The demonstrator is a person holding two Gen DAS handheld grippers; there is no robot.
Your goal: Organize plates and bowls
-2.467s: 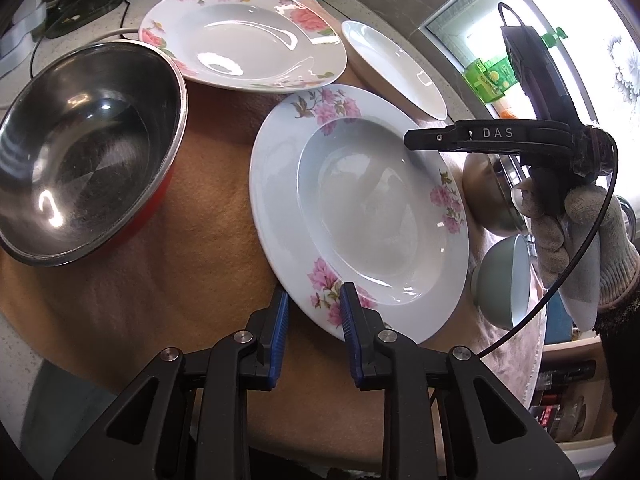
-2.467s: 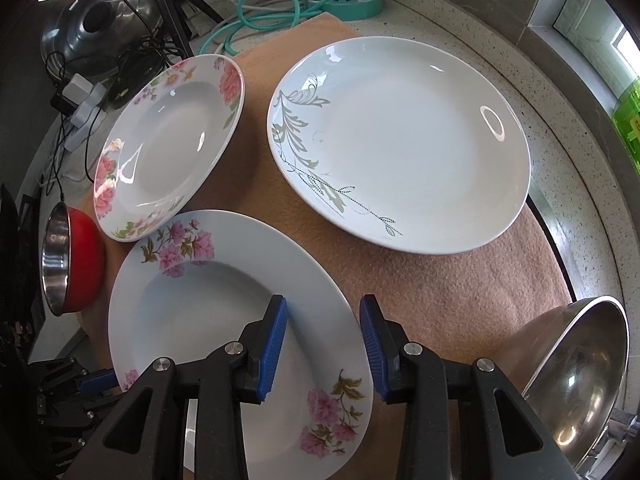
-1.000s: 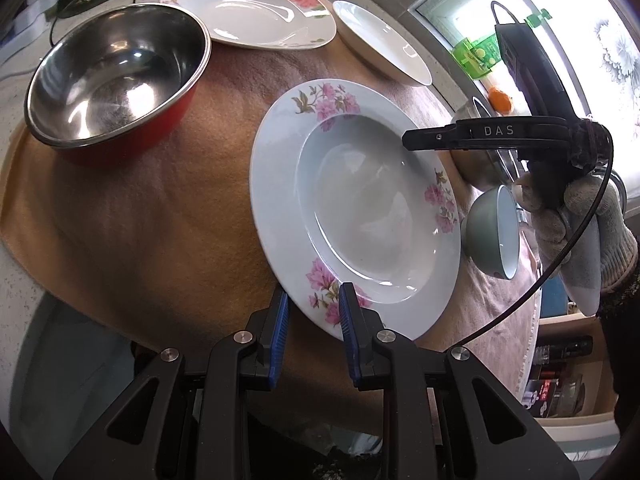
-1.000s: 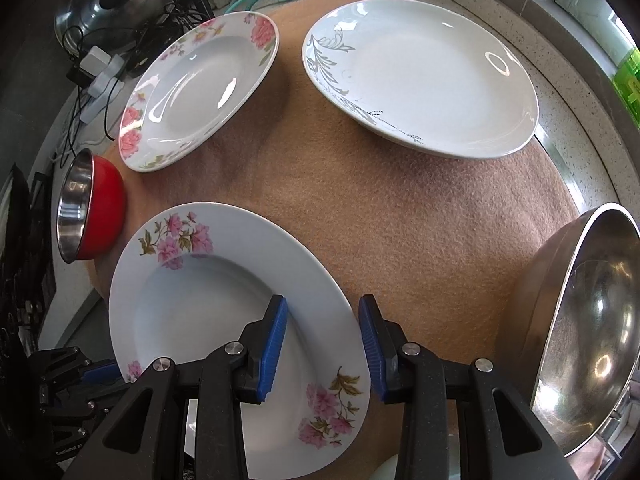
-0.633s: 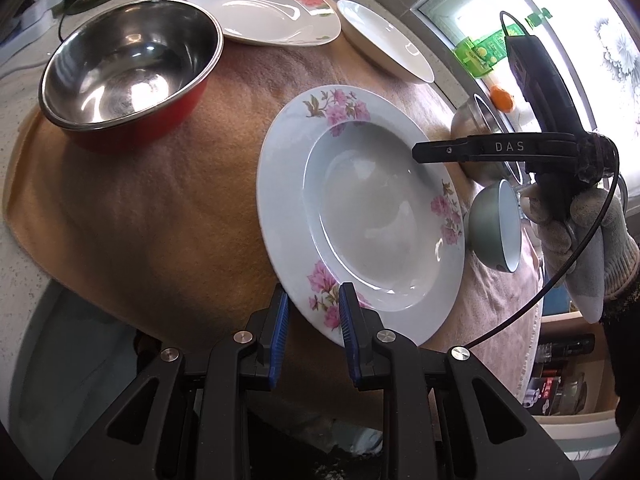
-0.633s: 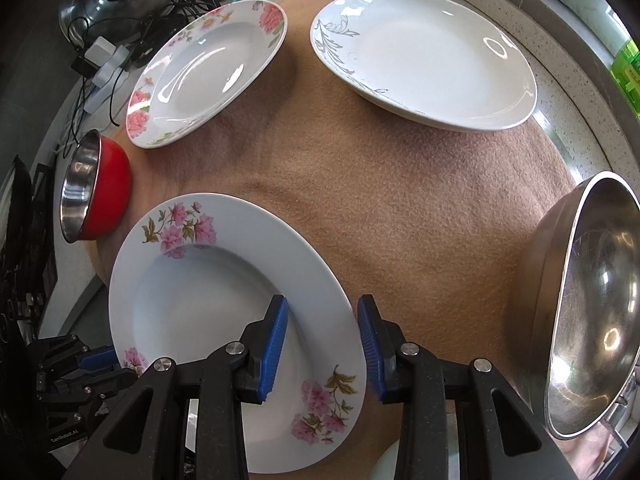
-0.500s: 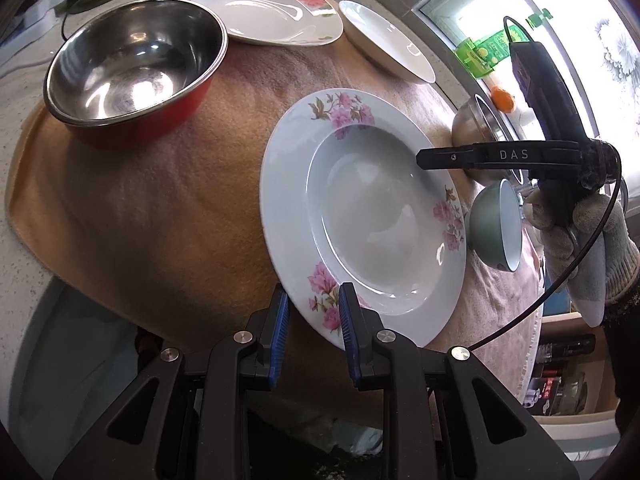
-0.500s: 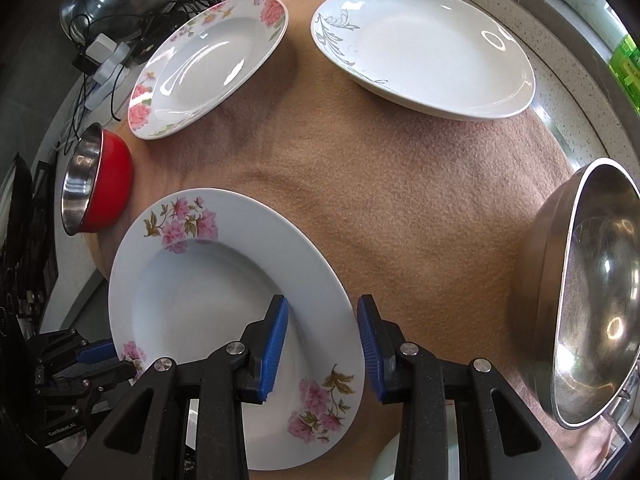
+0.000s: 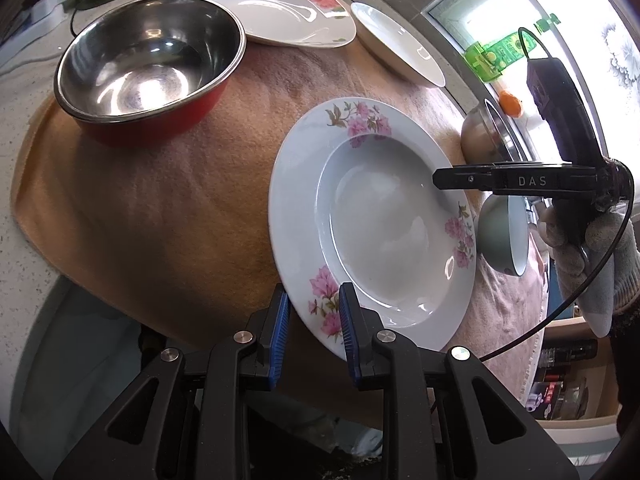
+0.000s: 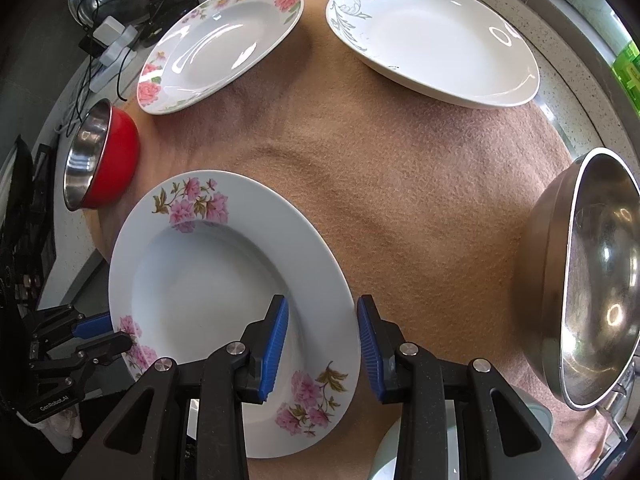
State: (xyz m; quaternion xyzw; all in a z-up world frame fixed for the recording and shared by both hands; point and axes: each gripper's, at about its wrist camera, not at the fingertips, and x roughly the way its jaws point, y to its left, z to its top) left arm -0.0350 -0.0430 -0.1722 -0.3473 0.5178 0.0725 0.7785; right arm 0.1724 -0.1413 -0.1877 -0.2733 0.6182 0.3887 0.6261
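A deep floral plate [image 9: 376, 220] is held above the brown mat by both grippers. My left gripper [image 9: 311, 322] is shut on its near rim; in the right wrist view it [image 10: 102, 334] grips the plate's left rim. My right gripper [image 10: 323, 334] is shut on the plate's [image 10: 216, 280] opposite rim; in the left wrist view its black finger [image 9: 472, 178] reaches over the plate's right side. A second floral plate [image 10: 218, 46] and a white plate with a grey vine [image 10: 432, 40] lie at the back of the mat.
A red bowl with a steel inside [image 9: 148, 64] stands at the left of the mat [image 10: 400, 184]. A large steel bowl [image 10: 592, 276] and a small green bowl [image 9: 504, 236] are at the right. Cables and a power strip lie behind.
The floral plate, held by both grippers, has risen off the mat and drawn back toward me. The red bowl and the far plates now look farther off.
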